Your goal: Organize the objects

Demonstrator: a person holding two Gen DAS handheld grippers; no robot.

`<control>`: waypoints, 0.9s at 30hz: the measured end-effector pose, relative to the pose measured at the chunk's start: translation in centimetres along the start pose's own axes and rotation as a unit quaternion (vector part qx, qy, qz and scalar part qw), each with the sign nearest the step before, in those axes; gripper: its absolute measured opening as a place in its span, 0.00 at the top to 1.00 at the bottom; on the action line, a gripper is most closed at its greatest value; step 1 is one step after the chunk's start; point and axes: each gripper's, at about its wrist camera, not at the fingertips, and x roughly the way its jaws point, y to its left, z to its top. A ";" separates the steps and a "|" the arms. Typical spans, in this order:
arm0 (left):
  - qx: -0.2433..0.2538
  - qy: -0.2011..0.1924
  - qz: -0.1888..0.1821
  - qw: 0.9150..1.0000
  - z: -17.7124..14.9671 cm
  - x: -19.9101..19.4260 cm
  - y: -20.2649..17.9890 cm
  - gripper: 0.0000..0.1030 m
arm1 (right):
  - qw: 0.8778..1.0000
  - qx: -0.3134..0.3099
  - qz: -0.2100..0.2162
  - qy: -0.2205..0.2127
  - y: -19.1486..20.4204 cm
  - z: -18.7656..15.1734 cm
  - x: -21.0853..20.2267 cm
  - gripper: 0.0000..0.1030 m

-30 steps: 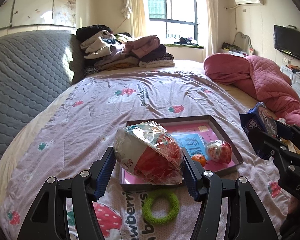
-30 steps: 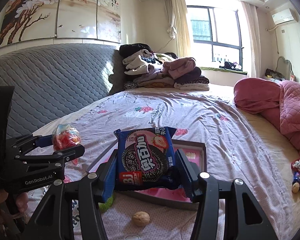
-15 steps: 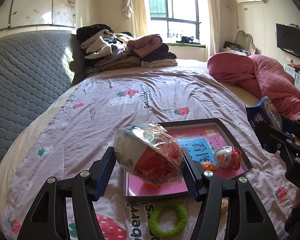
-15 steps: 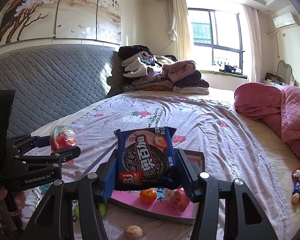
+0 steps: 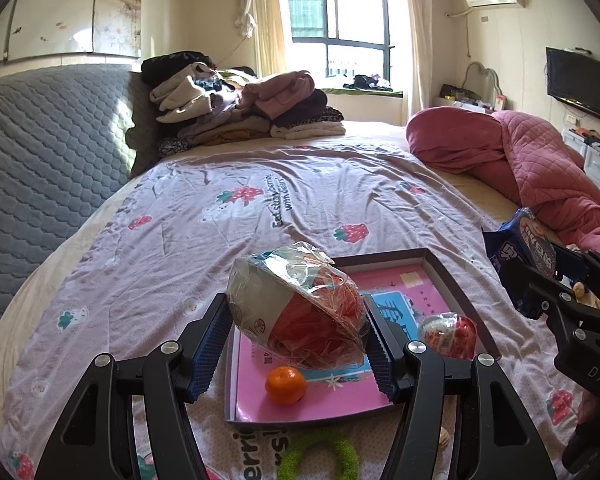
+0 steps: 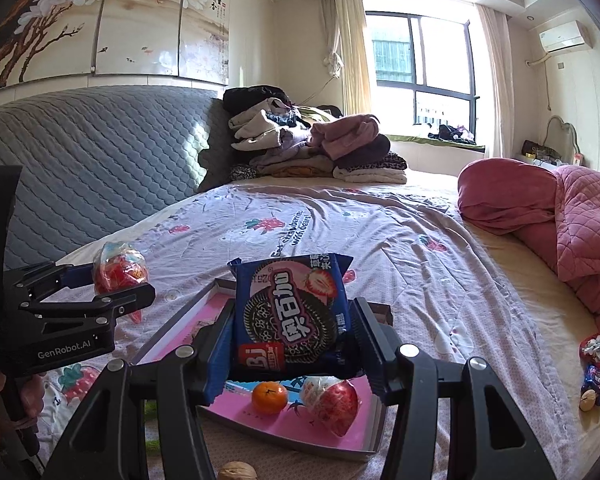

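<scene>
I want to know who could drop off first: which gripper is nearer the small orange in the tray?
Left, I'd judge. The left gripper hangs just above the orange; the right gripper sits slightly farther back.

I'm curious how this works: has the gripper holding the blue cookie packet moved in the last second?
Yes. The right gripper, shut on the cookie packet, has drawn back from the tray; the tangerine now shows below the packet.

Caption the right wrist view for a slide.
Right gripper holds a blue cookie pack above the pink-lined tray on the bed.
</scene>
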 end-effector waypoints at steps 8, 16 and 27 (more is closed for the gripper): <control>0.005 0.007 -0.008 1.000 0.0 1.4 -0.9 0.37 | 1.000 -0.007 -0.004 0.005 0.0 -0.1 0.8 0.47; 0.010 0.021 -0.014 1.000 -0.7 2.9 -1.6 0.37 | 1.000 -0.009 0.000 0.020 0.1 -0.8 1.8 0.47; 0.027 0.041 -0.016 0.999 -2.3 4.9 -2.7 0.37 | 0.999 -0.024 -0.003 0.038 0.5 -1.6 4.2 0.47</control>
